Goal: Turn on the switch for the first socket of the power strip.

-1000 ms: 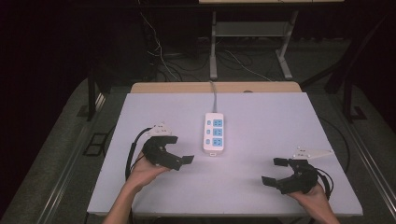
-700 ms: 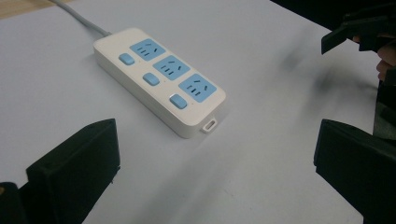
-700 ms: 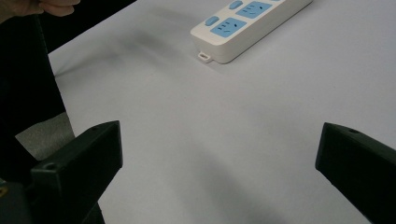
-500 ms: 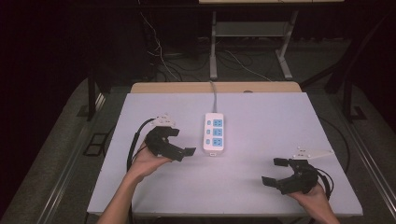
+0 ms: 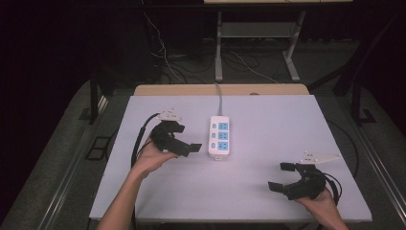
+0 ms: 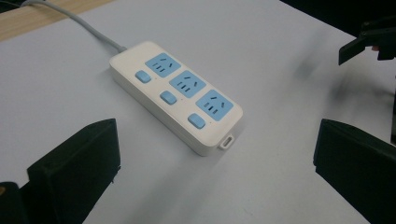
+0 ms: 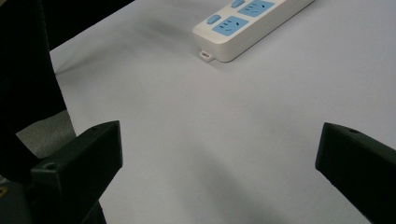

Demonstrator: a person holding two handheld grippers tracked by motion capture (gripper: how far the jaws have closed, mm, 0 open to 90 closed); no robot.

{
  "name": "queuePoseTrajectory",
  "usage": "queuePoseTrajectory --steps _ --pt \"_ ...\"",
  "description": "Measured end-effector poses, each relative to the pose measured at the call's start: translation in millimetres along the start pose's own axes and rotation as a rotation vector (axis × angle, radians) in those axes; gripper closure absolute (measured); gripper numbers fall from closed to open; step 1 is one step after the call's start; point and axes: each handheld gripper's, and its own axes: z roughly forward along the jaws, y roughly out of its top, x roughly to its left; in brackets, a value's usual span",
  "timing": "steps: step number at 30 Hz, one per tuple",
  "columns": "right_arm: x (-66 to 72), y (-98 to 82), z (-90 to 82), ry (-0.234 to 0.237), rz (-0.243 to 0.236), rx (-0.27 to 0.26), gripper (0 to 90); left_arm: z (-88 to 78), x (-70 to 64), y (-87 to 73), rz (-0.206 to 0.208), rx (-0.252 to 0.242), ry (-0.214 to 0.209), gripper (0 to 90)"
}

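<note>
Nearby, smooth white oblong power strip (image 5: pixel 219 137)

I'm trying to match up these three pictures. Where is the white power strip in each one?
High view: the power strip lies mid-table, just right of the left gripper.
Left gripper view: the power strip lies in the centre, running diagonally.
Right gripper view: the power strip sits at the top edge, cut off.
Shared landmark: the small tab at its near end.
</note>
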Motion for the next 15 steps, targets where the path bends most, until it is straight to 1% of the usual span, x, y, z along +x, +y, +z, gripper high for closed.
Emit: queuePoseTrajectory --steps 4,8,9,11,15 --pt "0.1 0.0 0.2 0.001 0.001 0.002 0.2 1.7 3.7 6.2 0.001 0.010 0.007 0.0" --pt "0.4 -0.2 0.7 0.002 0.001 0.005 0.2 3.6 7.1 13.0 0.012 0.019 0.012 0.0" --pt "0.4 -0.2 0.7 0.002 0.001 0.005 0.2 4.2 7.3 14.5 0.008 0.022 0.014 0.0" --pt "0.5 -0.3 0.8 0.004 0.003 0.007 0.2 5.6 8.8 17.3 0.018 0.030 0.016 0.0" --pt "0.9 -0.4 0.9 0.004 0.002 0.009 0.2 9.1 11.4 22.1 0.021 0.043 0.017 0.0"
